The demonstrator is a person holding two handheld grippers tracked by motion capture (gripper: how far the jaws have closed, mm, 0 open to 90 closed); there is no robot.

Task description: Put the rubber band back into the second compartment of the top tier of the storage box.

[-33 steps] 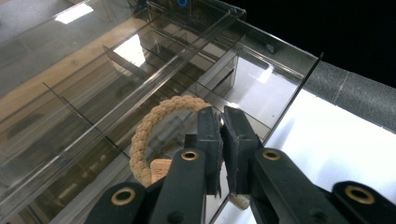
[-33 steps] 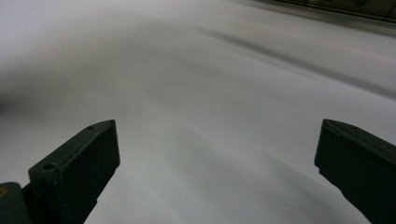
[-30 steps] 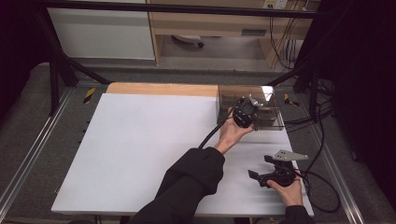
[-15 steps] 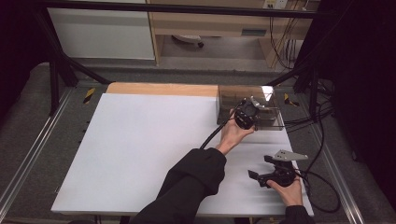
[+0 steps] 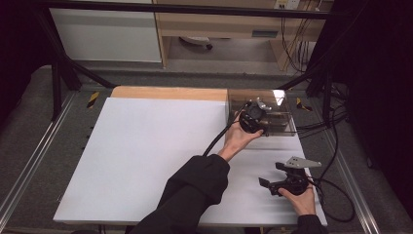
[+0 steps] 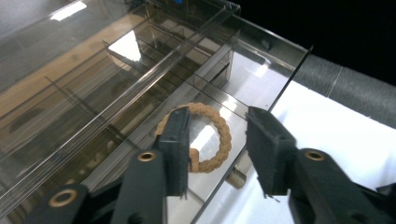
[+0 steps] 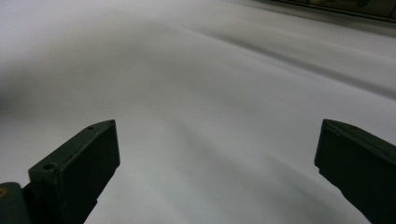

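Bracelet dropped in the clear box, left gripper letting go

Bracelet (image 6: 205, 137), a tan braided ring, lies flat in a compartment of the clear plastic box (image 5: 280, 100), which sits on the white table (image 5: 146, 156) at about 1 o'clock from the table's middle in the high view. Seen from the left gripper view, the ring is at the centre, close to the compartment's front wall. The left gripper (image 6: 217, 140) hangs over it; its jaws have just been opening, and one pad (image 6: 180, 140) covers the ring's 9 o'clock side while the other stands clear at 3 o'clock, so nothing is pinched. Whether the near pad touches the braid I cannot tell.

Judging by its look, the bracelet is light, soft and bendy, with a rough weave that should not slip. It would likely flop if taken by one edge; a pinch across the braid at the free 3 o'clock side seems best, minding the thin box walls.

The right gripper (image 7: 217, 154) rests at the table's 5 o'clock corner, jaws wide apart over bare table, holding nothing
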